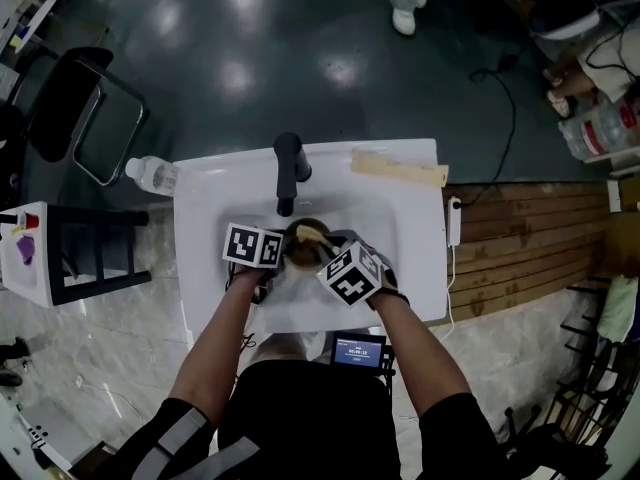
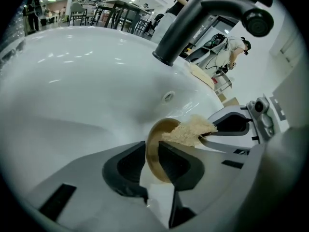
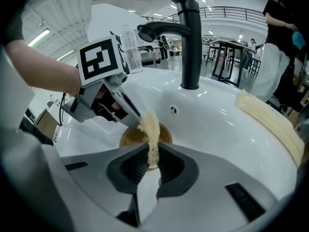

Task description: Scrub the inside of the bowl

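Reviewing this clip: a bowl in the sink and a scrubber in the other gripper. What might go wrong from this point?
1. The left gripper holds the bowl only by its rim in the sink; a hard scrubbing push may lever it loose.
2. The right gripper pinches the fibrous scrubber by a thin part, so it may fold or slip out.
3. Both grippers work close together, so their jaws may collide.

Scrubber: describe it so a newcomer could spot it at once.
Find the white sink under the black tap; a brown bowl is in it. The scrubber is the pale, fibrous strip pinched in the right gripper at the bowl's mouth, the only fuzzy thing among smooth surfaces.
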The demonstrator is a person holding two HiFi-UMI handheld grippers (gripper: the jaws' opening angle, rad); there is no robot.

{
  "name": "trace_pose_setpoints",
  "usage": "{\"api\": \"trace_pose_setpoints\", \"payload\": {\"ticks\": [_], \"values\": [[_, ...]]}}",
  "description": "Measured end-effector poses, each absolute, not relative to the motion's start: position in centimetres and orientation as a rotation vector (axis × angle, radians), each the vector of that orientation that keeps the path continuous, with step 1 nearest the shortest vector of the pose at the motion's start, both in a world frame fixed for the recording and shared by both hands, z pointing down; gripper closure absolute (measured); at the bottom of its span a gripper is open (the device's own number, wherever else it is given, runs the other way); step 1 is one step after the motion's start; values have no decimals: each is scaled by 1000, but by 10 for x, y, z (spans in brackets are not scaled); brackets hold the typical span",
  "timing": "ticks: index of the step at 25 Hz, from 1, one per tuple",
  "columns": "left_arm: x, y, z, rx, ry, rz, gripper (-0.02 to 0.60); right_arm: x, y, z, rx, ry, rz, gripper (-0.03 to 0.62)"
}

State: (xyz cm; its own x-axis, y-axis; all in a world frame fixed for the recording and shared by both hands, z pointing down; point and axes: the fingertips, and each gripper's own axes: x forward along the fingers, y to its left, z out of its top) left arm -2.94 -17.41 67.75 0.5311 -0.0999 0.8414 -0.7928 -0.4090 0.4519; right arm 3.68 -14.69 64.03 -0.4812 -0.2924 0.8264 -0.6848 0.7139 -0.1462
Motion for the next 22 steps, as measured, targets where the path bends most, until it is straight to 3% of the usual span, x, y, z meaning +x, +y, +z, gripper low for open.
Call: {"api": "trace_pose_setpoints", "payload": {"ticks": [3,13,17,22], "values": [[-29,-173,669,1851,-717,922,488,38,-147,640,743,-2070,591,554],[-39,-177,614,2029,-705,816,492,47,-148,615,815,-2078,614,554],[-41,-166,597,2124,-685,781,568,50,-148,595,894,-2094,637,554],[-45,-155,567,2237,-662,617,578,48,-139,572,985,-2122,658,554]]}}
